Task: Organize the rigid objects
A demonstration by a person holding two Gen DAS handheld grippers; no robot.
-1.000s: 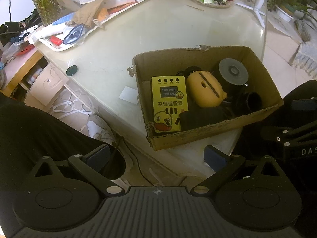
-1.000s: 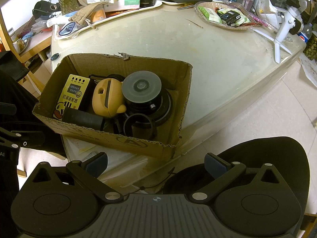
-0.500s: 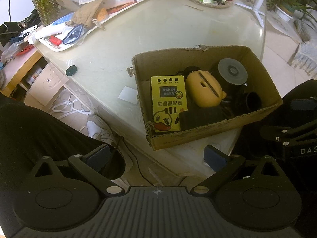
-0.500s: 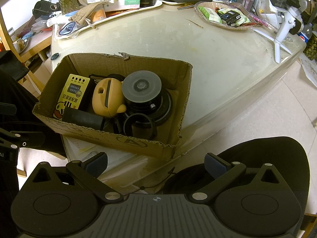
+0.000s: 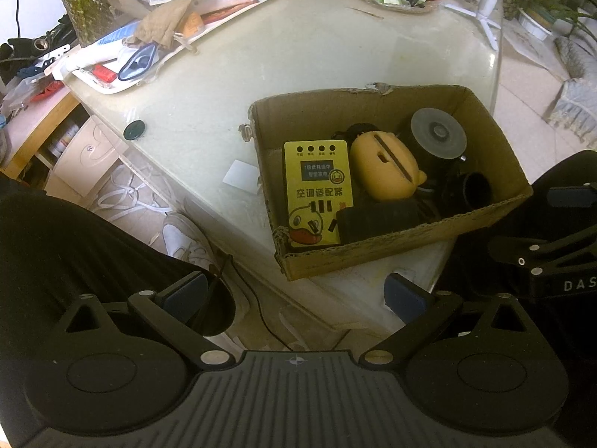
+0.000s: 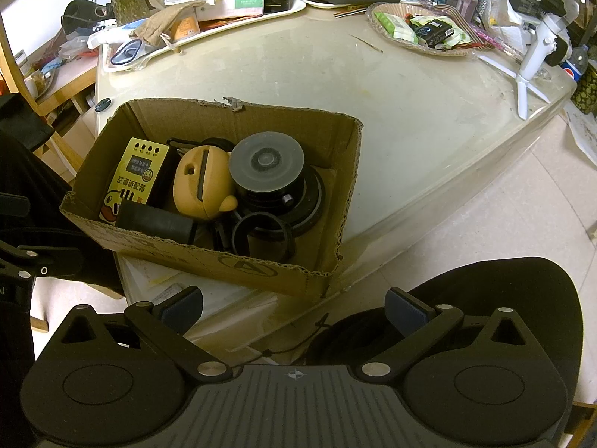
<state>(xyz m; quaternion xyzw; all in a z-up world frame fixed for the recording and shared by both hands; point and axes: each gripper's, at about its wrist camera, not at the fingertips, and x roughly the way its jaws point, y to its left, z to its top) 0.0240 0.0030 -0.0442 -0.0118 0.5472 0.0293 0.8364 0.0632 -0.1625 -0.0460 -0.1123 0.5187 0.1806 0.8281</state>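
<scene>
A cardboard box [image 5: 496, 127] [image 6: 261, 270] sits at the near edge of a pale table. Inside lie a yellow duck-printed device [image 5: 317, 190] [image 6: 132, 177], a tan duck-shaped case [image 5: 384, 166] [image 6: 201, 183], a black cylinder with a grey disc lid [image 5: 438, 138] [image 6: 266, 166], a black ring [image 6: 261, 233] and a black block [image 5: 377, 220] [image 6: 153, 220]. My left gripper [image 5: 294, 293] hangs open below and left of the box, holding nothing. Wide open too, my right gripper [image 6: 294, 308] is off the table's edge near the box's right corner.
A white tray [image 6: 238, 24] heaped with boxes and a pouch runs along the far left. A plate of packets [image 6: 421, 30] and a white tripod [image 6: 530, 71] stand at the far right. A dark round cap [image 5: 134, 129] and a white card [image 5: 240, 175] lie left of the box. A person's dark-clothed legs flank both grippers.
The left wrist view has shifted very slightly; the box sits a touch higher in it. Nothing in the box has moved and both grippers stay open.
</scene>
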